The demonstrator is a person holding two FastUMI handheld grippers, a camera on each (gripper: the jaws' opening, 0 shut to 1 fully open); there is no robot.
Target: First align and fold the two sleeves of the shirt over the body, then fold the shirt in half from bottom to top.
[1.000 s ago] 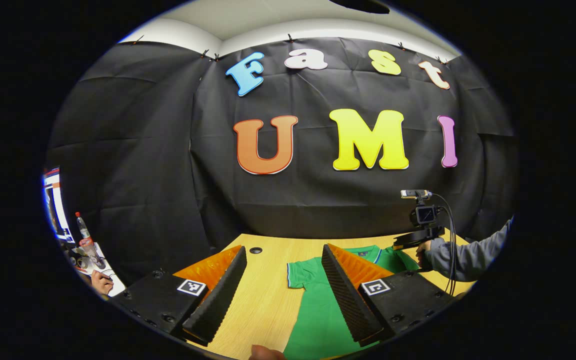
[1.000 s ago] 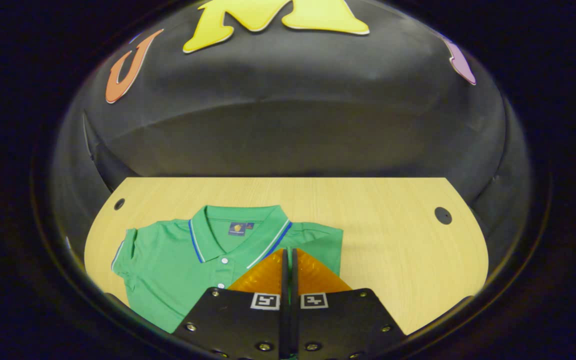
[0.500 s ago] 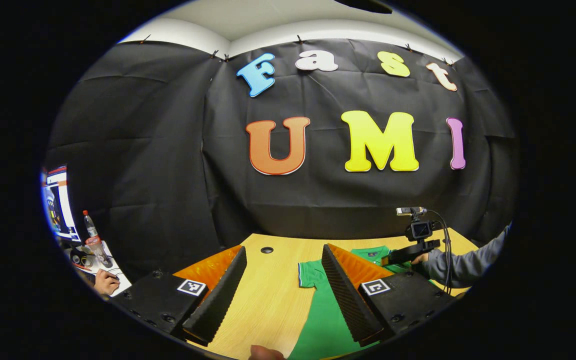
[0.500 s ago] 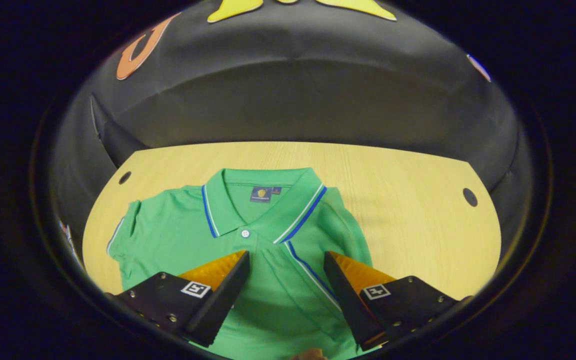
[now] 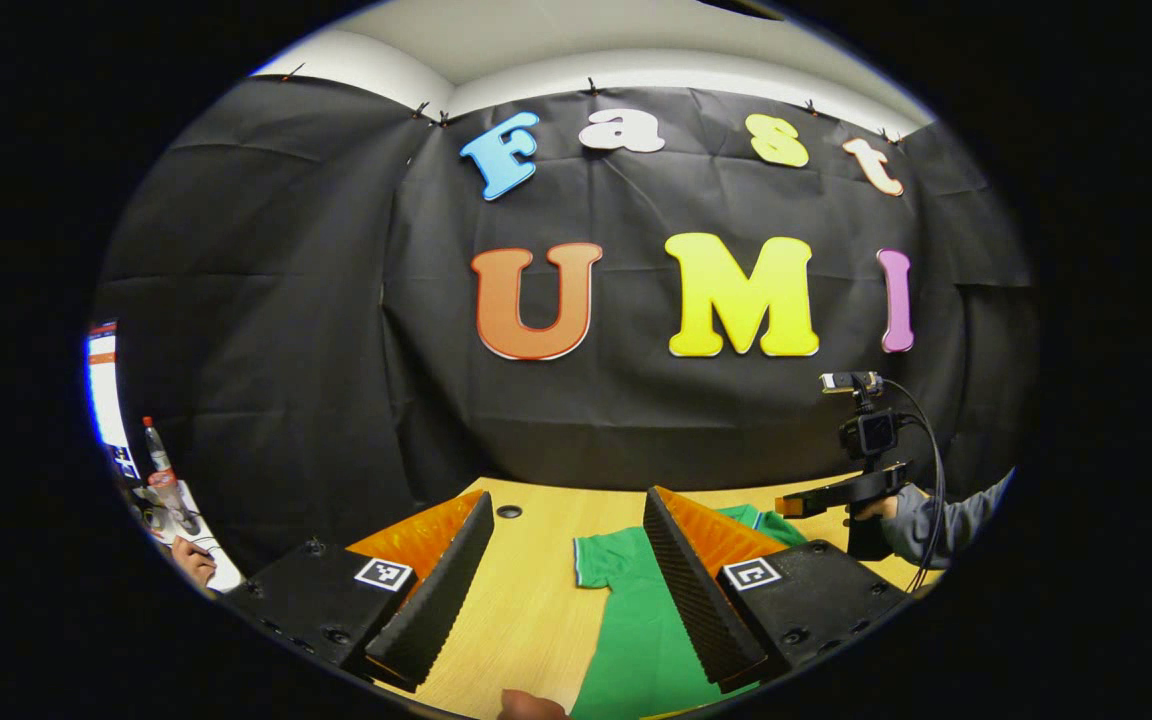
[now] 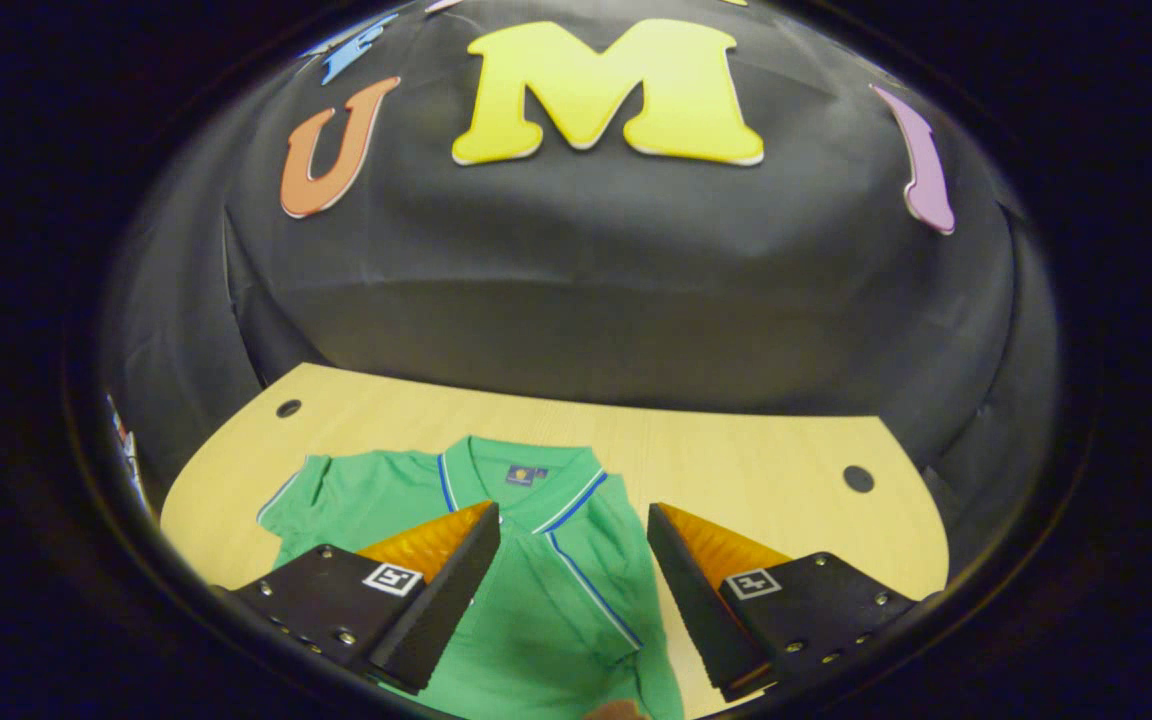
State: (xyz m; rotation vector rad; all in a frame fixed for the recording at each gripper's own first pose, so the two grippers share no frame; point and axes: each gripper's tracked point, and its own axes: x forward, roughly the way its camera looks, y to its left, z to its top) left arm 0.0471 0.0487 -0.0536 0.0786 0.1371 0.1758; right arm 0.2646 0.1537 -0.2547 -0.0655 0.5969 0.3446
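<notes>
My left gripper hangs above the wooden table with its jaws spread wide, nothing between them, nothing touching them. Through the gap I see bare wood on the left and, on the right, the green shirt lying flat, its short sleeve spread out sideways on the table. My right-hand finger of this gripper covers part of the shirt's body from view. Far left, beyond the table, a bottle stands on a cluttered surface beside somebody's hand. Far right in the left gripper view, my right gripper hovers over the shirt's far side, held by a hand in a grey sleeve.

Over to the right gripper view: my right gripper is also wide open, holding nothing, and I cannot tell that either finger touches the fabric. The shirt lies between and beneath the fingers, collar pointing toward the back wall, blue-and-white trim running along it. On the left the sleeve lies out flat; on the right the sleeve is folded in over the body, its trimmed edge running diagonally across the chest. To the right of the shirt, the table runs out to a round hole.
</notes>
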